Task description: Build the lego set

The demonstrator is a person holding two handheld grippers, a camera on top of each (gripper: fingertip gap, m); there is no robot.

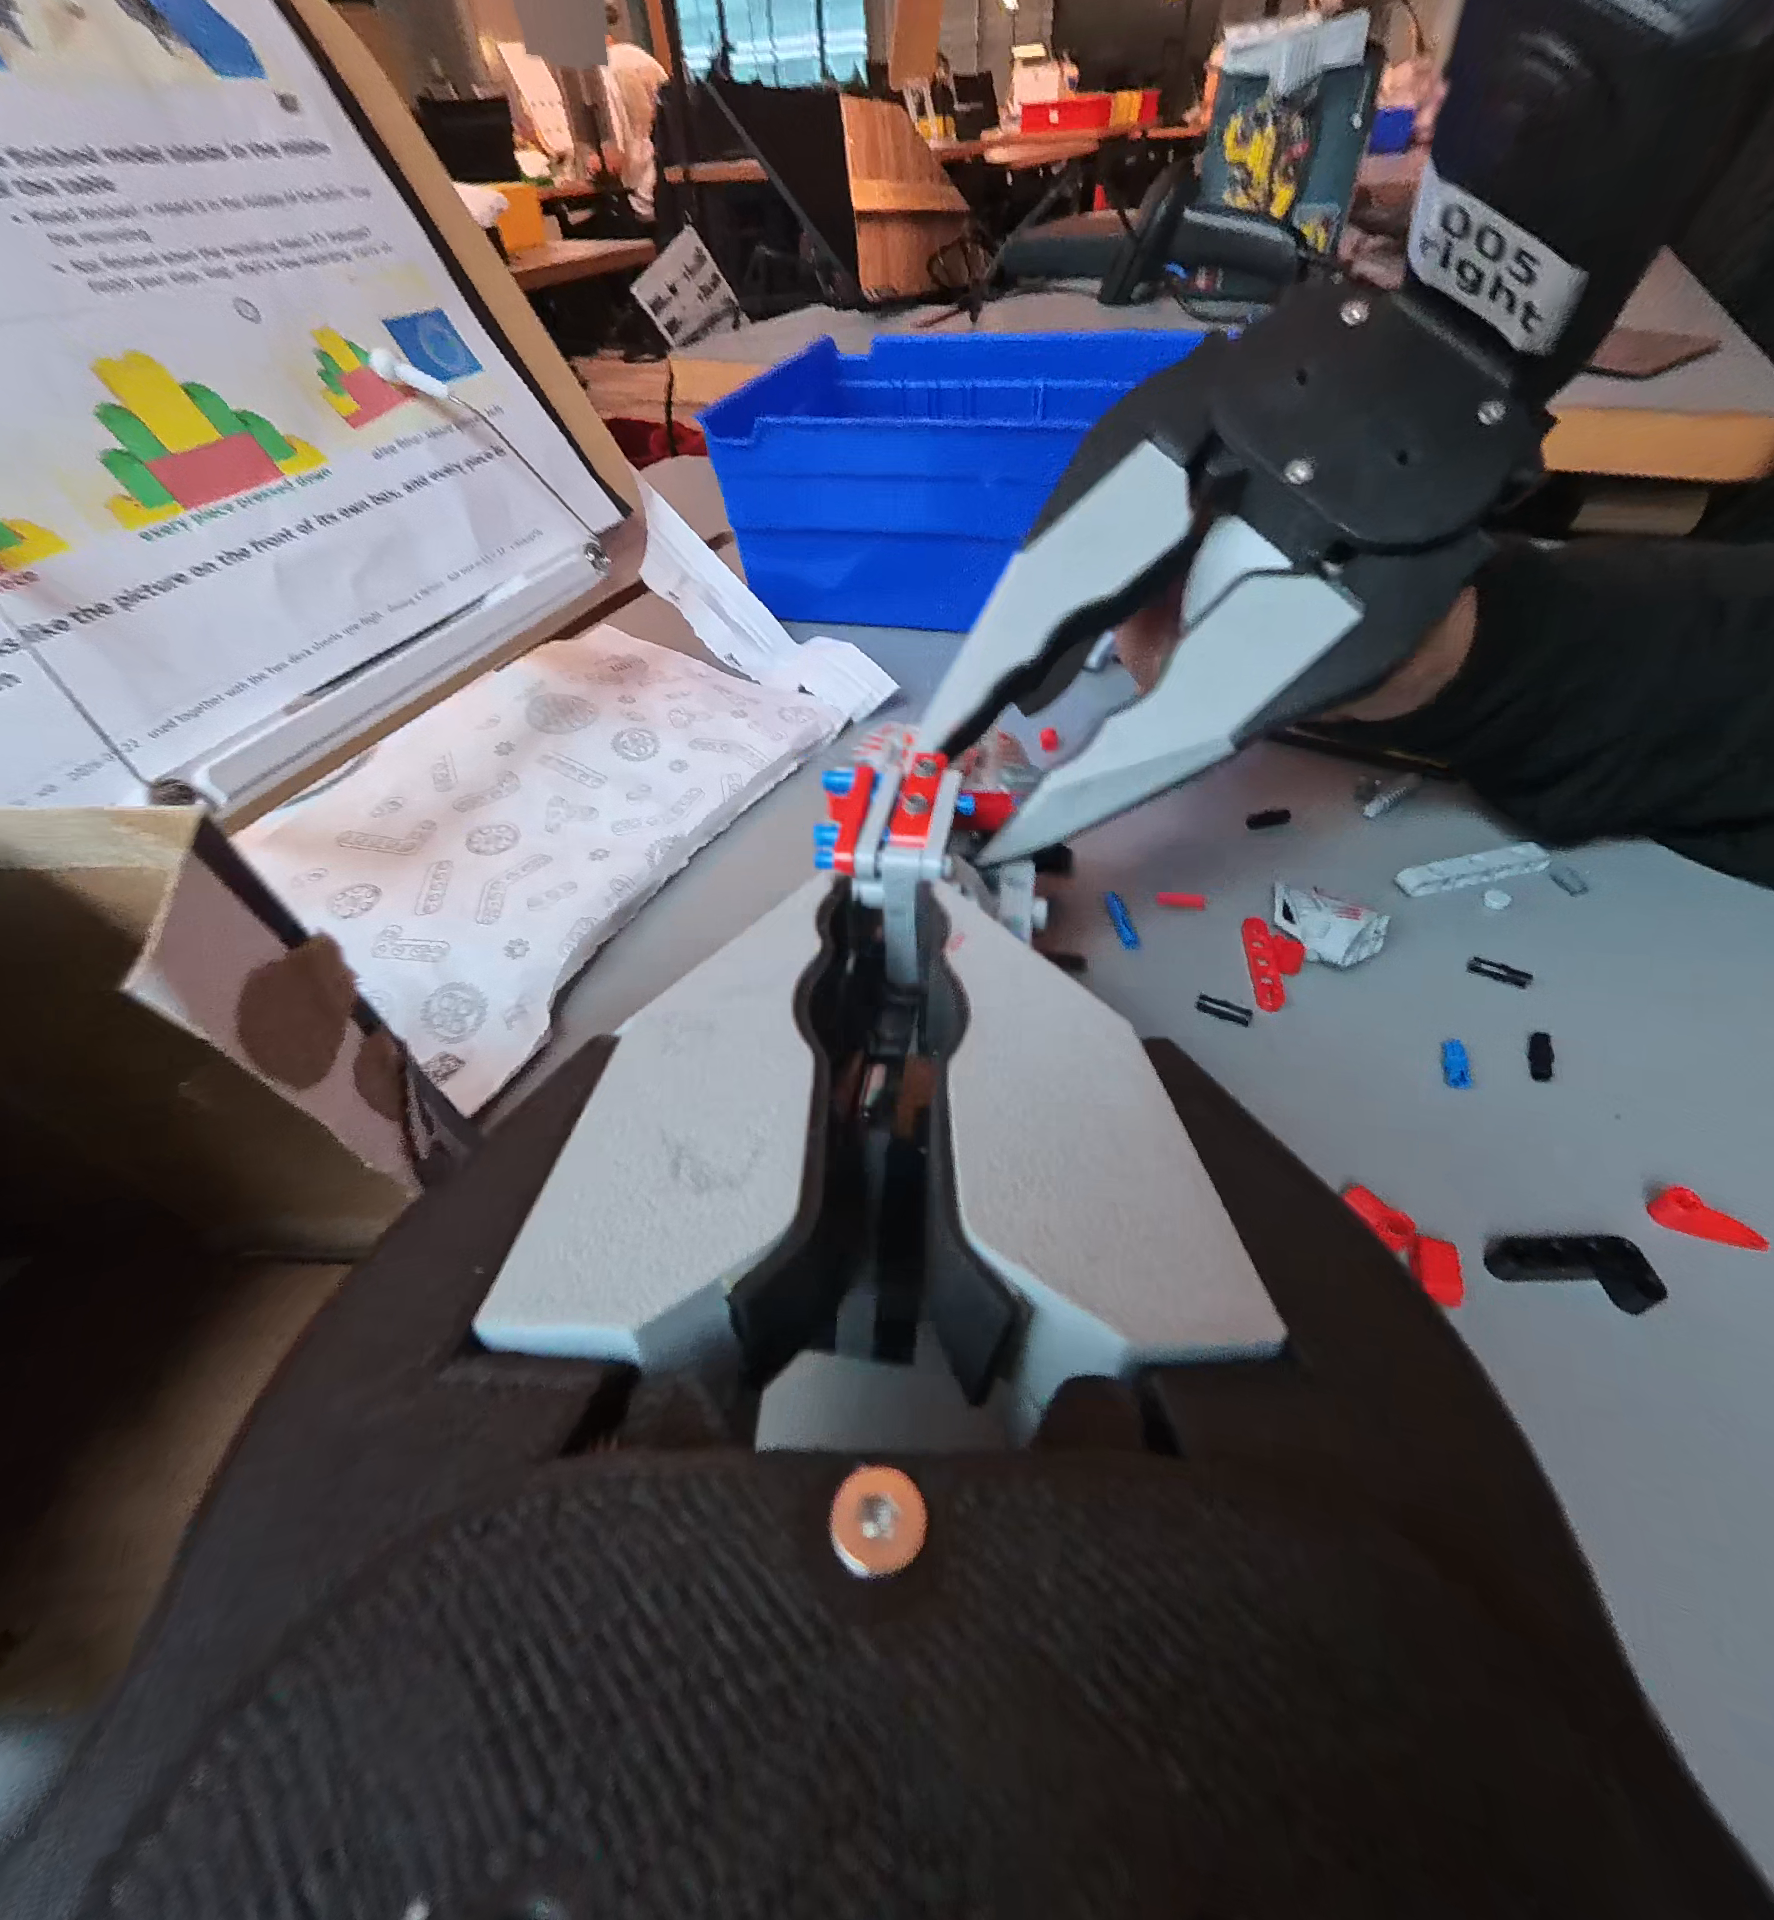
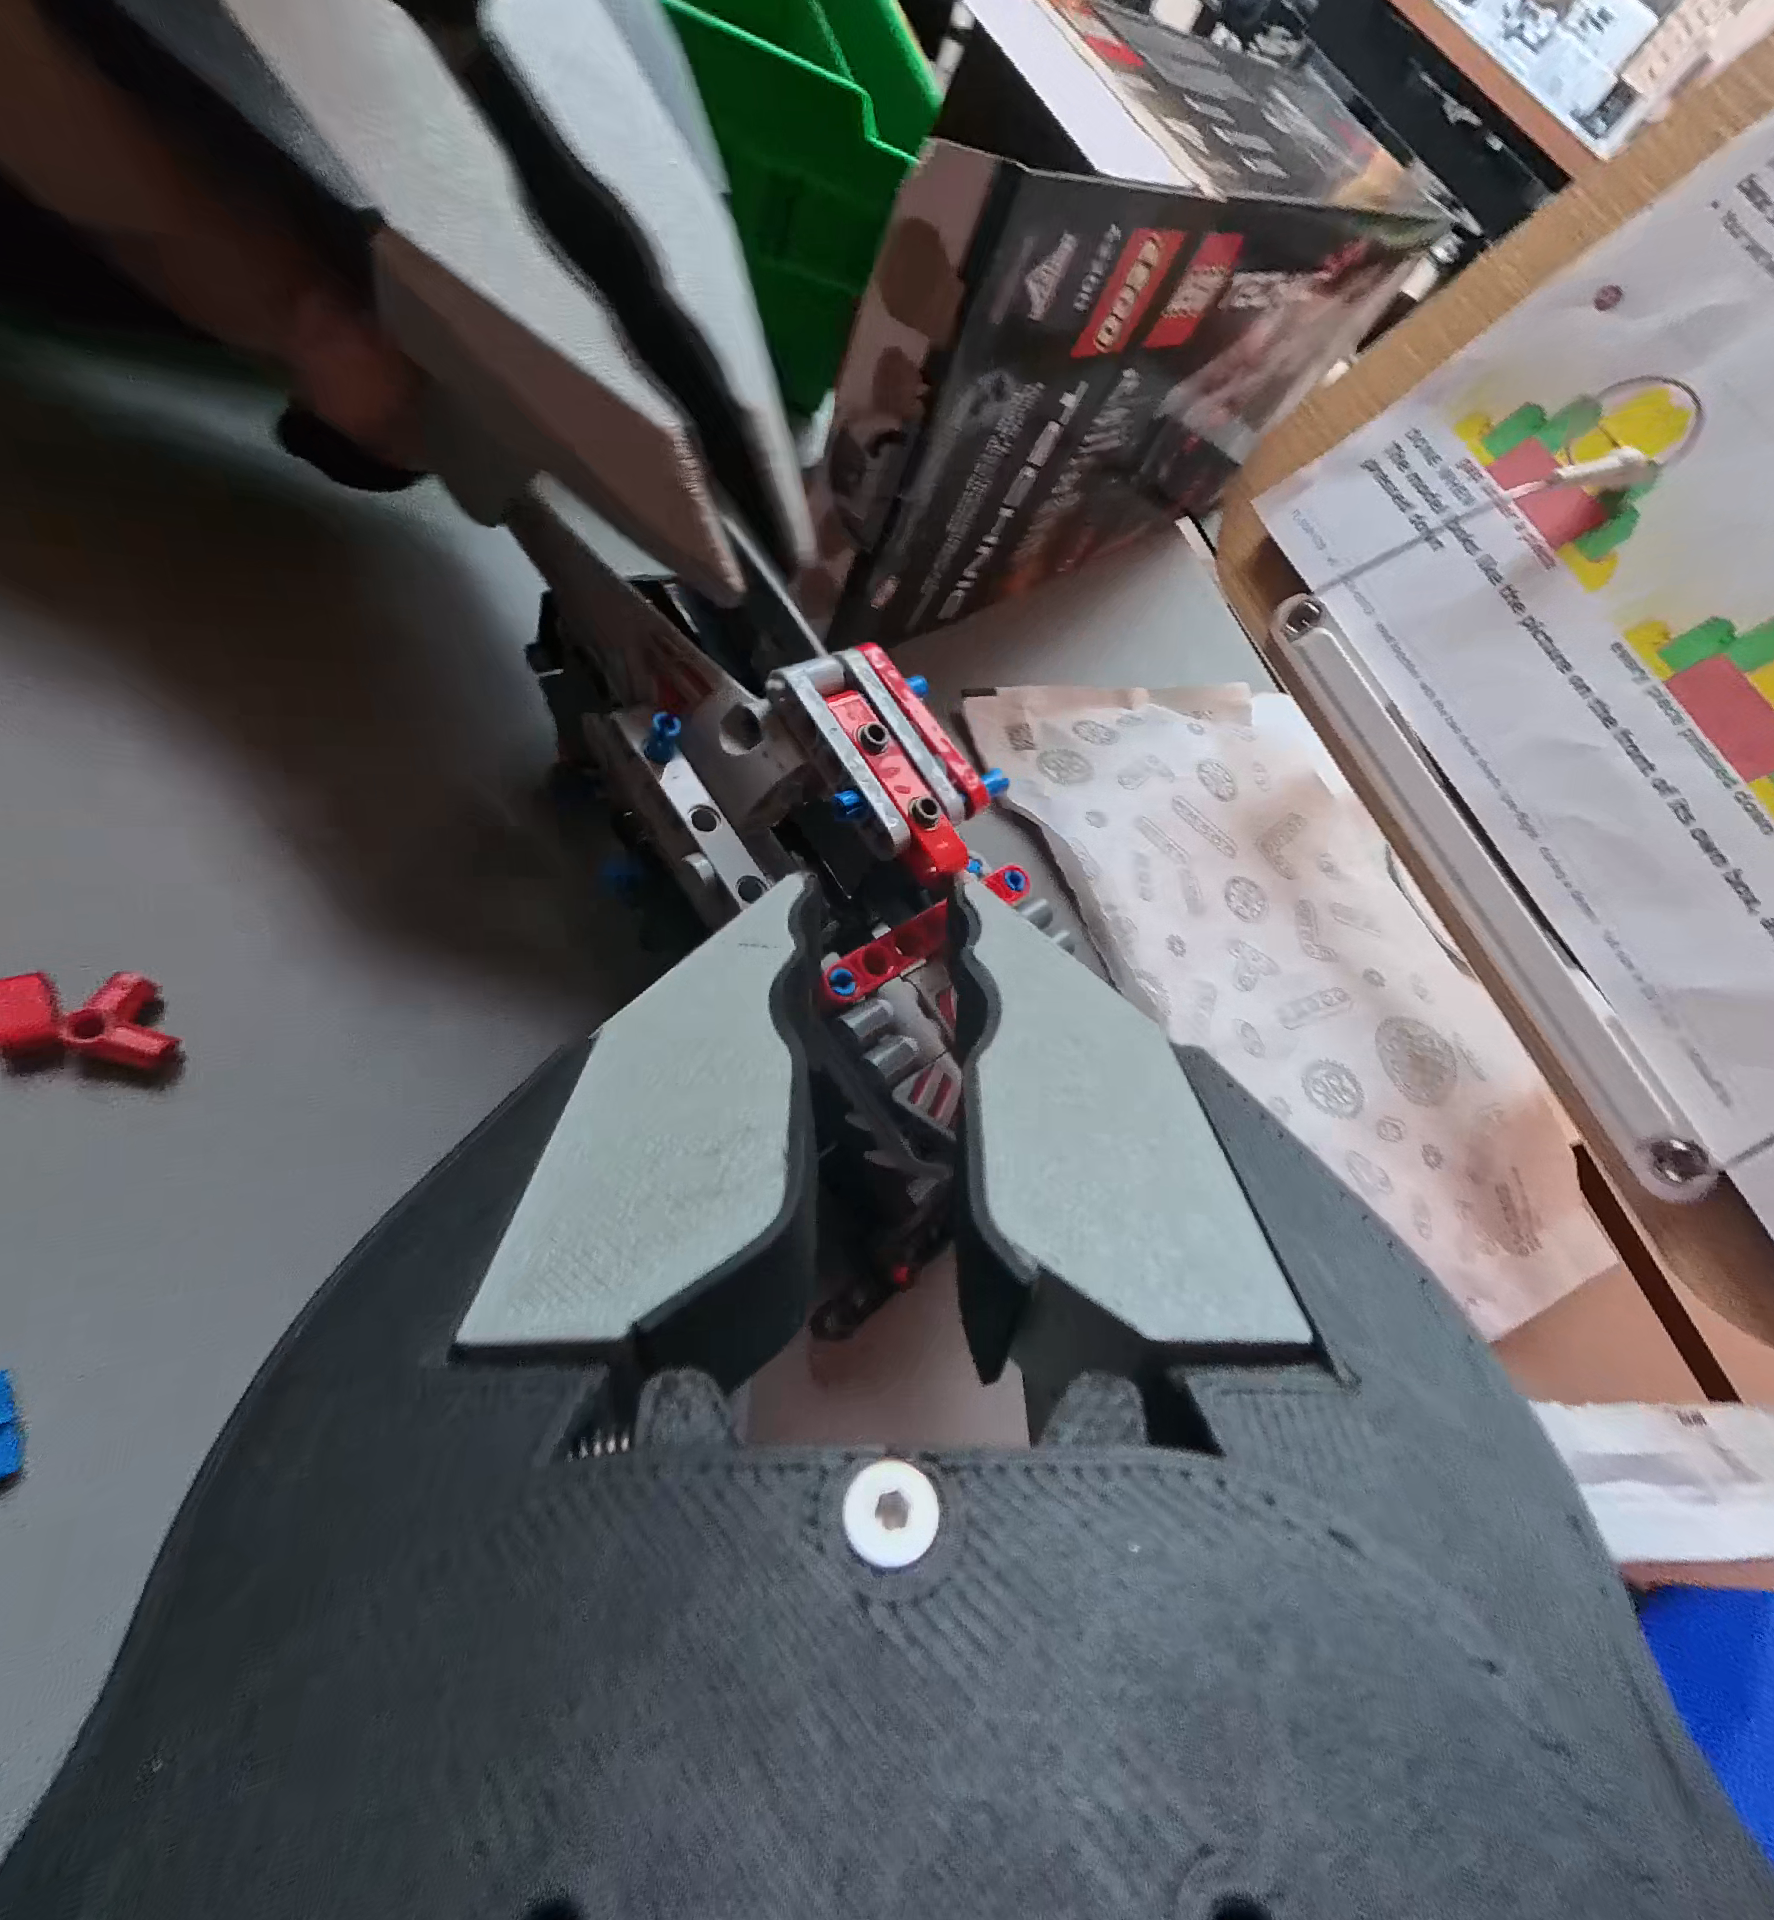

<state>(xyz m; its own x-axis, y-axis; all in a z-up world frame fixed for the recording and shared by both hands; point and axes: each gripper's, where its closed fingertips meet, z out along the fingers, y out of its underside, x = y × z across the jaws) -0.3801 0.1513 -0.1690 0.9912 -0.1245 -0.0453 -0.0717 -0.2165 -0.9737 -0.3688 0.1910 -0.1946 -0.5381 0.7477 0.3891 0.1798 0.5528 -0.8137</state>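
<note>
At the far left of the left wrist view a brown cardboard box [image 1: 83, 997] is seen, and above it an instruction sheet [image 1: 187, 395] is propped on a wooden stand. Just right of these, a white paper bag printed with part outlines [image 1: 540, 831] lies on the grey surface [image 1: 1485, 1455]. In the middle, the left hand-held gripper [image 1: 888, 914] is clenched on a grey beam of the lego model [image 1: 893, 816], a red, grey and black assembly with blue pins that is held just above the surface. A blue bin [image 1: 893, 457] stands behind it. From the upper right, the right hand-held gripper [image 1: 966, 790] reaches down to the model; in the left wrist view its fingers look spread, while in the right wrist view its jaws are closed around the model's red and black lower part [image 2: 888, 977]. Farther right, loose pieces are scattered on the surface: red beams [image 1: 1267, 956], blue pins [image 1: 1454, 1062], black pins [image 1: 1537, 1055], a black angled beam [image 1: 1579, 1270] and a red wedge [image 1: 1704, 1216]. In the right wrist view a dark product box [image 2: 1070, 416] is seen standing behind the model, with a green bin [image 2: 810, 177] beside it.
</note>
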